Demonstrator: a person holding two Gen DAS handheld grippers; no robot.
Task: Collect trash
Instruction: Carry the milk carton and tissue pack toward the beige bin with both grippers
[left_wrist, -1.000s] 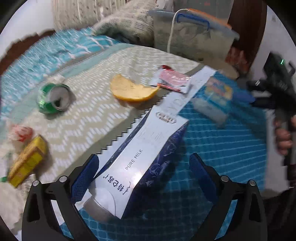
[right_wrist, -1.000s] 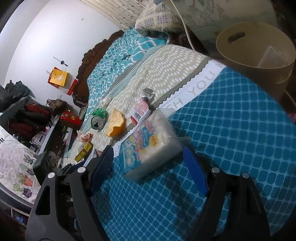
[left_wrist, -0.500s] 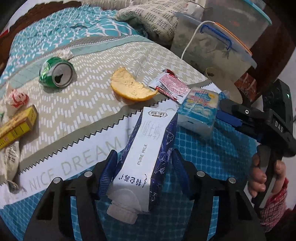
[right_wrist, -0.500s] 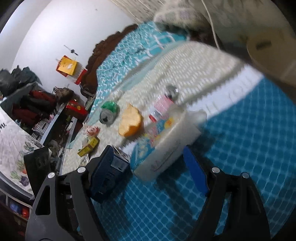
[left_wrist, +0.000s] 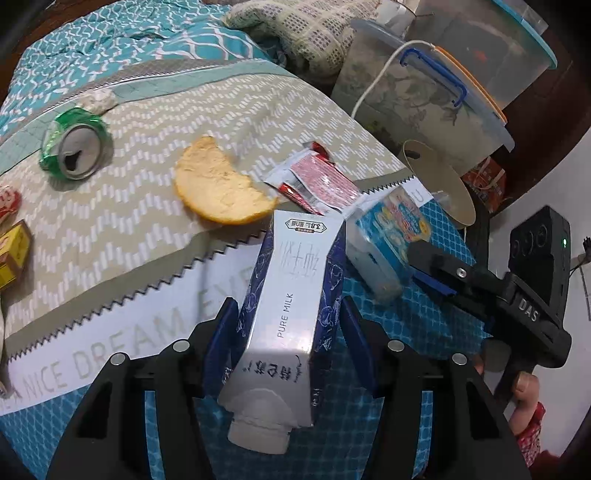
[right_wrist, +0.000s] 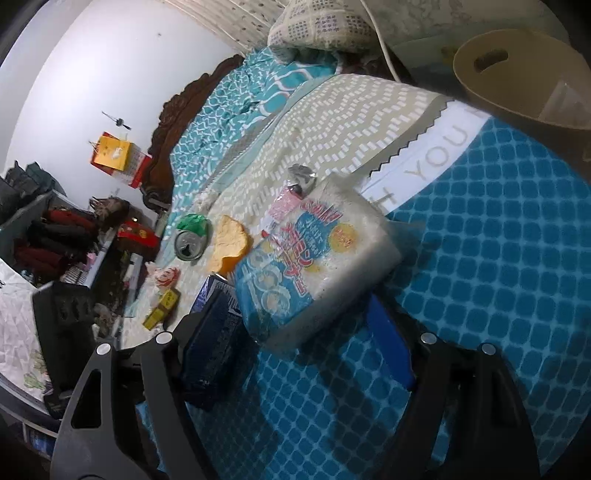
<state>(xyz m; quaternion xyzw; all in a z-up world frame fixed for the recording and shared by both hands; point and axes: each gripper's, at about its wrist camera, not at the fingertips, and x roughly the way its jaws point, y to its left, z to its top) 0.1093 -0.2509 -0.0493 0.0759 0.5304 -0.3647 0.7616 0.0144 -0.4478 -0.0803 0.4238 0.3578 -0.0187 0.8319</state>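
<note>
A white and navy blue carton (left_wrist: 291, 314) is showing a dark floral print on its sides. Blue pads (left_wrist: 356, 343) are lining black fingers. The bedspread (left_wrist: 406, 332) is showing a teal grid of rounded squares, a white band with grey letters, then beige with white zigzag dashes. An orange peel (left_wrist: 221, 188) is showing a pale yellow inside. A can (left_wrist: 75, 146) is shining green and silver. A wrapper (left_wrist: 317, 181) is showing red and white. A packet (right_wrist: 314, 266) is showing light blue, red and yellow print over white. The bin (right_wrist: 517, 74) is looking tan. A small box (left_wrist: 13, 254) is showing yellow.
</note>
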